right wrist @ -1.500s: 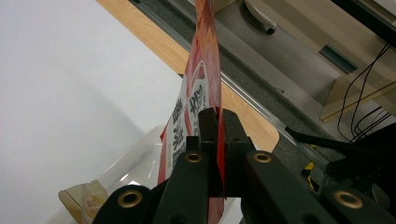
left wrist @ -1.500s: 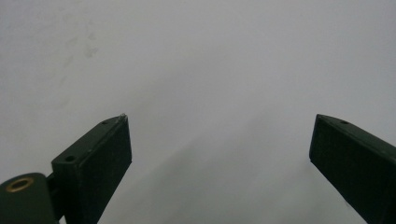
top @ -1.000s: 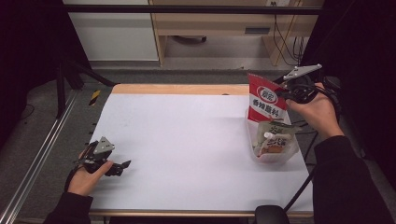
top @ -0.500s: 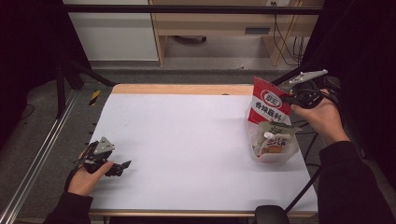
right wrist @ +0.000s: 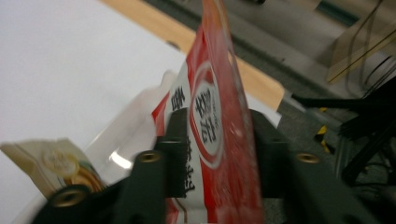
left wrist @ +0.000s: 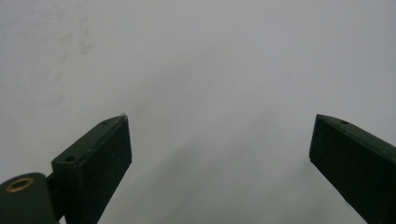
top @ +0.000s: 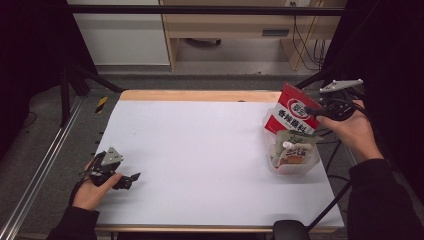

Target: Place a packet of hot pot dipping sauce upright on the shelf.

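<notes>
Now that my right gripper (top: 314, 111) has just been opening, the red packet (right wrist: 210, 135) sits loose between its jaws, propped in the tub (top: 292, 167) (probably released). Left gripper (top: 131, 178) rests open on the surface (top: 200, 150).

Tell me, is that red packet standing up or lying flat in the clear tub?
Standing up. The red packet rises on end out of the clear tub, leaning slightly, its top well above the rim.
</notes>
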{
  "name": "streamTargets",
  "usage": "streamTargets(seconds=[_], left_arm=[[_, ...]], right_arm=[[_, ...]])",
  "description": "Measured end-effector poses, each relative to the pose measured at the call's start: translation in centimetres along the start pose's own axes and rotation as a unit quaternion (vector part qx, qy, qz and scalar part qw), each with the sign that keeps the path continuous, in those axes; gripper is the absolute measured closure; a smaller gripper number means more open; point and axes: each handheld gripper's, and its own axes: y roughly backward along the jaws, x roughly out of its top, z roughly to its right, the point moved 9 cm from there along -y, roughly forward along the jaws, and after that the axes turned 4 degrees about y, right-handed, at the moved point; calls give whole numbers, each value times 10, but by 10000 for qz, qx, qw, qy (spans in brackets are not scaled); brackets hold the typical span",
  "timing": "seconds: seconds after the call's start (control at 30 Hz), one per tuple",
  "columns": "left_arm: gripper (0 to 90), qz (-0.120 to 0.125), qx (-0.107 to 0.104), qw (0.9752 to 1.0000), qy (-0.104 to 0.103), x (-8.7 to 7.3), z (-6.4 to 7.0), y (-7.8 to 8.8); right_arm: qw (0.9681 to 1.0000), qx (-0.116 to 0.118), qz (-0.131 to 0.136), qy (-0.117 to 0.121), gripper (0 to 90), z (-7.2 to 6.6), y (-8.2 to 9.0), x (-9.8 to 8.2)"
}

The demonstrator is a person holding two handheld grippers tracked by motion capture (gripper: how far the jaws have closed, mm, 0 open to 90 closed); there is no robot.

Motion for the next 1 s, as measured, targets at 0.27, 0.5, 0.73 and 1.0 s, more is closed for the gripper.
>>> streamTargets(seconds=[0.27, 0.5, 0.73, 1.0], left_arm=[[55, 5, 21, 10000, 4, -1, 0, 1], [55, 5, 30, 10000, 1, -1, -1, 1], [54, 13, 46, 10000, 37, -2, -3, 3], [51, 37, 40, 10000, 34, -1, -2, 4]], right_arm=[[9964, -480, 647, 253, 216, -26, 31, 39], [9959, -214, 811, 342, 143, -66, 34, 52], [9956, 109, 806, 473, 110, -108, 31, 53], [9946, 367, 864, 454, 75, -147, 30, 56]])
